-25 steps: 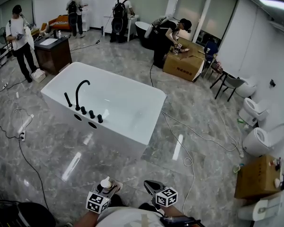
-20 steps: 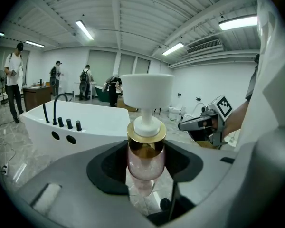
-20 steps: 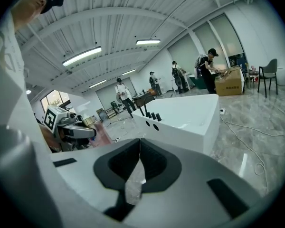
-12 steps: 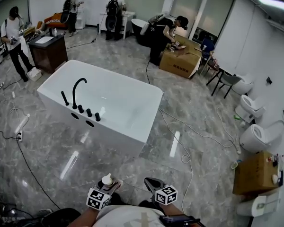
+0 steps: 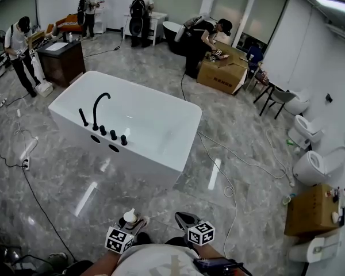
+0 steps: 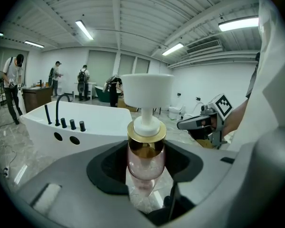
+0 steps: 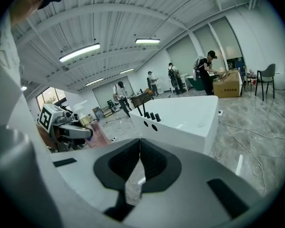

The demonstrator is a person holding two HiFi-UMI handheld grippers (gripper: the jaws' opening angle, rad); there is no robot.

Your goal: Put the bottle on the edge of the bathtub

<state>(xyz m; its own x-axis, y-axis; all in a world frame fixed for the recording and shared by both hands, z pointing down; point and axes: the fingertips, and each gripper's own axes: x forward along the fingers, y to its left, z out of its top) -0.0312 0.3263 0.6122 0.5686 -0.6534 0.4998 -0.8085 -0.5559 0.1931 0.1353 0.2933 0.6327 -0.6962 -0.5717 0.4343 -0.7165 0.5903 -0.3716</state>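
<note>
Bottle [image 6: 145, 148] transfer is at the carry stage. The bottle is held low in front of the person, well apart from the bathtub [image 5: 146, 165], with open floor [image 5: 57, 171] between them.

Floor: a white cable [image 5: 228, 191] loops to the right of the direct path. Plan the approach so that the feet pass to the left of it.

Bathtub: white and free-standing, with its near long side facing the person. A black faucet [image 5: 95, 114] and a row of black knobs [image 5: 113, 135] occupy the left part of the near rim. The right part of that rim appears bare and is the better landing zone.

Right gripper [image 5: 183, 218]: the fingers are pressed together with nothing between them. Hold this gripper clear of the left side during set-down.

Left gripper [image 5: 135, 224]: the fingers are closed on the pink body of the bottle, below the gold collar. The white pump head stands above them and the bottle is upright.

Procedure:
1. Carry the bottle upright.
2. Bring its base over the flat of the rim, away from the knobs.
3. Lower until the base seats fully.
4. Part the fingers only then, and withdraw straight back so that the pads do not drag the bottle.

The rim looks narrow, so an off-centre base may tip into the tub.
</note>
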